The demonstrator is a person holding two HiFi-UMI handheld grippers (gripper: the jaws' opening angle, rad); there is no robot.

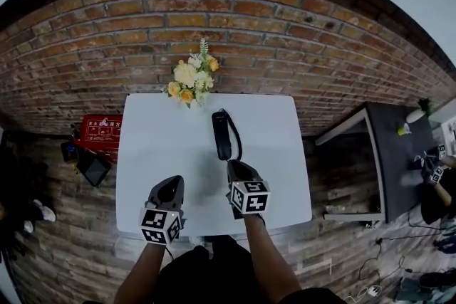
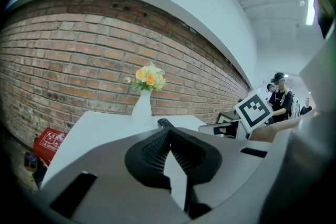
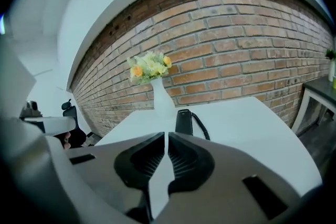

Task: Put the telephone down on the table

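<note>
**A:** So where is the black corded telephone handset (image 1: pixel 222 135)?

**B:** It lies flat on the white counter (image 1: pixel 157 146), just ahead of the right hand-held gripper (image 1: pixel 236 169) and not touching it. Its cord loops along the side further to that gripper's right.

**A:** Is anything pinching it?

**B:** No. The right hand-held gripper's jaws are pressed together with nothing between them, and the handset shows beyond their tips. I'd judge the put-down is done, because the handset rests on the counter by its own weight.

**A:** And the other tool?

**B:** The left hand-held gripper (image 1: pixel 171 185) hovers just beside the right one, with its jaws meeting tip to tip on nothing. It looks parked out of the way, probably because one tool is enough for a handset.

**A:** Any containers?

**B:** A slim white vase (image 3: pixel 161 99) stands further ahead, past the handset at the counter's far edge by the brick wall. It holds yellow and cream flowers (image 3: pixel 148 66). Off to the left of the left gripper, a red box (image 1: pixel 100 130) sits on the floor. I can't tell what's in it.
</note>
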